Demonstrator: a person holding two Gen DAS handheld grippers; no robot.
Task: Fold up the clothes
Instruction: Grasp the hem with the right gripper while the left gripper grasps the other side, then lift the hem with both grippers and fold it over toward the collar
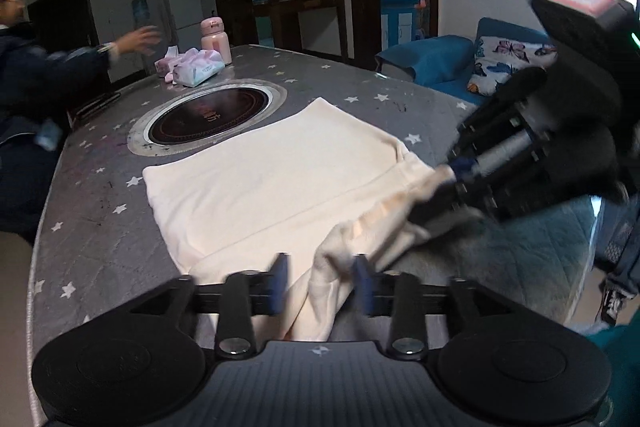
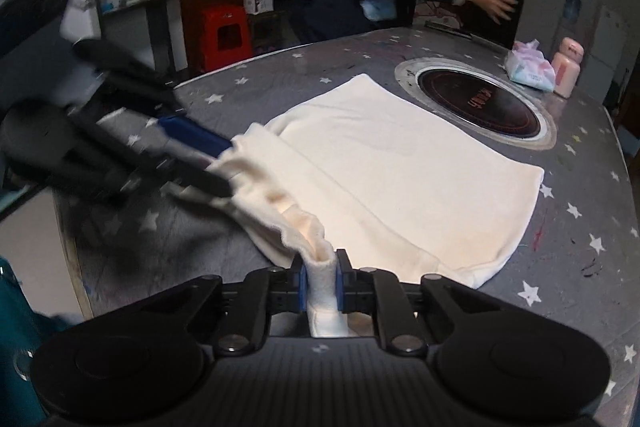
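A cream garment [image 1: 260, 179] [image 2: 400, 163] lies folded flat on the grey star-print table [image 1: 100, 227] [image 2: 580, 267]. Its ruffled near edge is lifted off the table between the two grippers. In the right wrist view my right gripper [image 2: 320, 285] is shut, its blue pads pinching a bunch of that edge. It shows blurred from the side as the right gripper [image 1: 436, 187] in the left wrist view. My left gripper [image 1: 322, 281] stands with its jaws apart. A loose bunch of the cloth hangs between the pads without looking squeezed. The left gripper [image 2: 230, 167] reaches the same edge in the right wrist view.
A round black hob [image 1: 208, 115] [image 2: 476, 107] is set into the table just beyond the garment. Farther back stand a tissue pack [image 1: 196, 67] and a pink bottle [image 1: 216, 39]. A person [image 1: 24, 79] at the far side stretches a hand [image 2: 492, 3] over the table. A blue sofa [image 1: 432, 63] lies behind.
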